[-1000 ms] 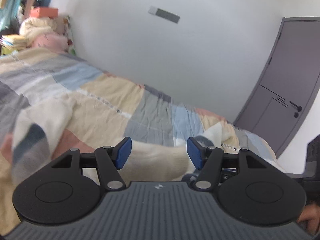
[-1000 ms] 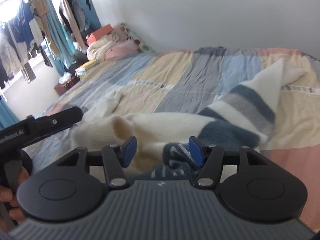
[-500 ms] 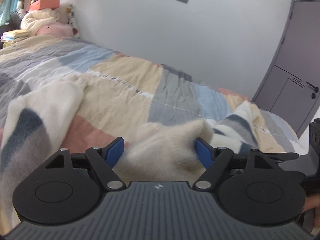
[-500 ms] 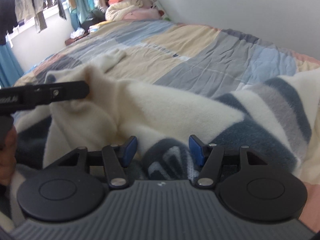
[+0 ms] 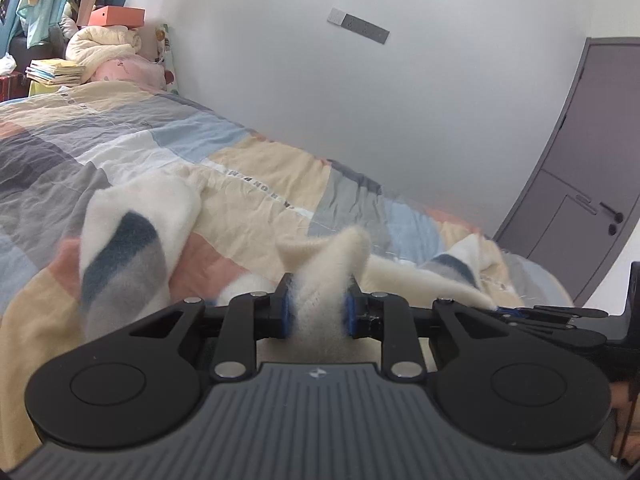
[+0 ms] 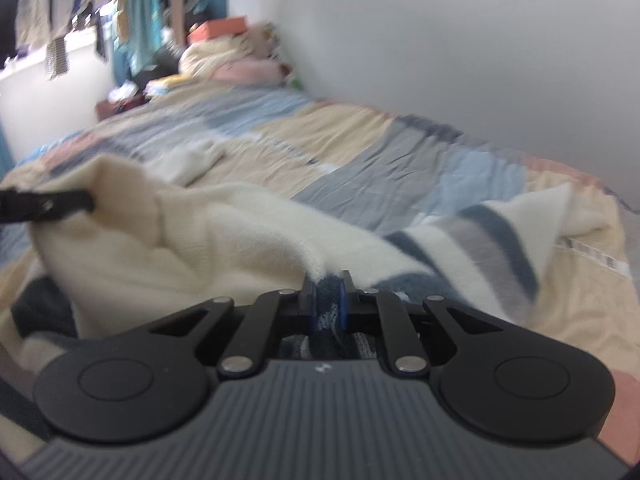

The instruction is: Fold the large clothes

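Note:
A fluffy cream sweater (image 6: 248,224) with blue and grey stripes lies spread over a patchwork bed cover (image 6: 360,152). My left gripper (image 5: 318,314) is closing, its blue pads pressing a thick cream fold of the sweater (image 5: 324,268) between them. A striped sleeve (image 5: 128,256) lies to its left. My right gripper (image 6: 328,306) is closing too, its jaws nearly together on a dark blue and grey knit edge of the same sweater. In the right wrist view the left gripper's black finger (image 6: 52,202) shows at the left edge, at the cream fold.
The bed (image 5: 248,184) runs along a white wall (image 5: 360,100). Pillows and folded bedding (image 5: 112,56) pile at its head, with hanging clothes (image 6: 120,4) beyond. A grey door (image 5: 592,184) stands at the right.
Both grippers went from open around the sweater to closed on it: the left on the cream fold, the right on the dark striped edge. Both views shifted a little over the bed.

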Tool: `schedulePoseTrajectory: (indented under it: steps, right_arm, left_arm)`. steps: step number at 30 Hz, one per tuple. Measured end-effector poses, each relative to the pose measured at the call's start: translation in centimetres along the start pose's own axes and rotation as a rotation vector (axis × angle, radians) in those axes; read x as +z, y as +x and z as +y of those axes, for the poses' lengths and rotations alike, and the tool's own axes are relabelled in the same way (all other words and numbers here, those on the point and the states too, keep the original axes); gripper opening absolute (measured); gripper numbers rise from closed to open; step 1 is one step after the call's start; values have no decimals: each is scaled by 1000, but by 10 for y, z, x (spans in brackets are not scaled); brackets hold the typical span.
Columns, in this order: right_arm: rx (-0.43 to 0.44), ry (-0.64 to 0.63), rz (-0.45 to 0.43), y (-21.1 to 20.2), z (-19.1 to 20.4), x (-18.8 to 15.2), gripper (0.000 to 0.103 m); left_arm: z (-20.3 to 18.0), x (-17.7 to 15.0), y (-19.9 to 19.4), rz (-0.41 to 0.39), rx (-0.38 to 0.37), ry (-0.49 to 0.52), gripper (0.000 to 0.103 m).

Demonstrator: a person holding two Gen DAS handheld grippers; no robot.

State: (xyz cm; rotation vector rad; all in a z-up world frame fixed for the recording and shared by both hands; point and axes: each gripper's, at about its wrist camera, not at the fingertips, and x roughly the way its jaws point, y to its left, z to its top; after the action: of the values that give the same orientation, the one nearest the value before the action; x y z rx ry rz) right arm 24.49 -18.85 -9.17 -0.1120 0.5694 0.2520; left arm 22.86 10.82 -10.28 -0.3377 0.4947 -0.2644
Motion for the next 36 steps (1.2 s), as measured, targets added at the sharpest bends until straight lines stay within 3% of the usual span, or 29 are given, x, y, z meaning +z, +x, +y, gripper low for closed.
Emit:
schedulePoseTrajectory:
  steps: [7, 9, 12, 15, 20, 23, 24, 25, 29, 31, 36]
  right_arm:
    - [-140, 134, -38, -61, -21, -27, 12]
    - [-186, 146, -14, -69, -23, -41, 12]
    - [-216, 209, 81, -71, -29, -68, 12]
    - [-156, 337, 117, -76, -41, -85, 12]
    - [-110, 366, 56, -89, -39, -80, 16]
    - [-144, 354, 16, -93, -35, -79, 41]
    - [-154, 355, 2, -94, -35, -79, 58]
    - [-151, 356, -19, -95, -36, -77, 61]
    - [-129, 313, -103, -101, -29, -64, 60]
    - [-58, 278, -139, -101, -20, -51, 61]
    - [141, 138, -34, -62, 18, -20, 58]
  left_arm:
    - [-26, -19, -35, 49, -75, -40, 28]
    - [-34, -30, -39, 92, -83, -46, 28]
    - [-40, -52, -40, 187, -27, -55, 29]
    - [-37, -69, -39, 235, 18, -59, 29]
    - [-34, -64, -49, 207, 0, -89, 30]
    - [-33, -63, -48, 193, -11, -90, 41]
    - [-33, -62, -49, 181, -24, -90, 47]
    - [-34, -59, -50, 163, -34, -83, 51]
    - [-39, -56, -53, 125, -47, -52, 54]
    - [-36, -55, -51, 131, -59, -78, 54]
    - [-24, -54, -48, 155, -69, -142, 54]
